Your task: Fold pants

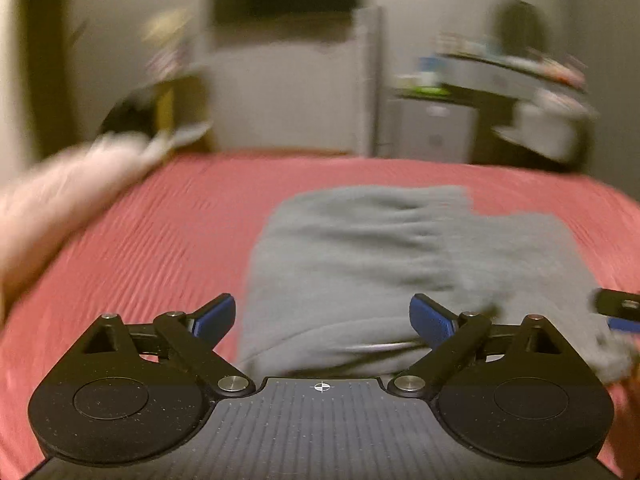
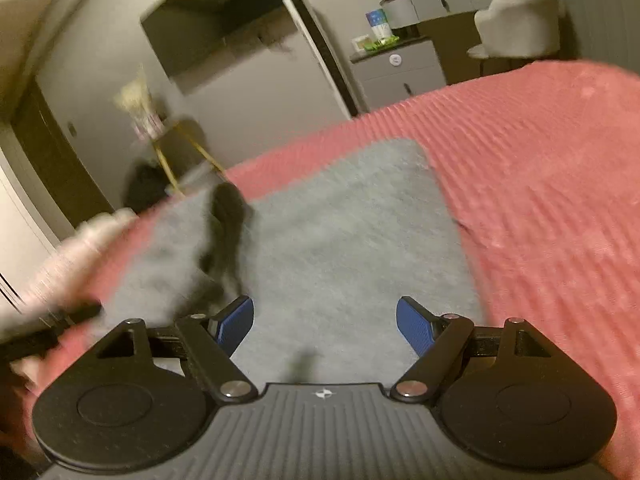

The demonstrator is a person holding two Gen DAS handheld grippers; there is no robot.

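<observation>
Item: pants (image 1: pixel 384 256), grey, fleecy knit. Loc: flat on red ribbed bedspread (image 1: pixel 160 240), mid-bed, already folded to a rough rectangle; far edge steps in at one corner.
Handling (est.): soft, limp, light; non-slip, not fragile; will sag if lifted by one point. Grip at near-edge corners, both layers pinched.
Left gripper (image 1: pixel 322 316): jaws wide, nothing btwn pads, above near edge of pants.
Right gripper (image 2: pixel 325 326): jaws wide, empty, over pants.
Frames blurred; seams, waistband not legible.

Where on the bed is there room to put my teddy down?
Bare pink bedspread lies right of the grey pants, out to the bed's edge, and left of them up to the pale bundle. The middle is taken.
</observation>
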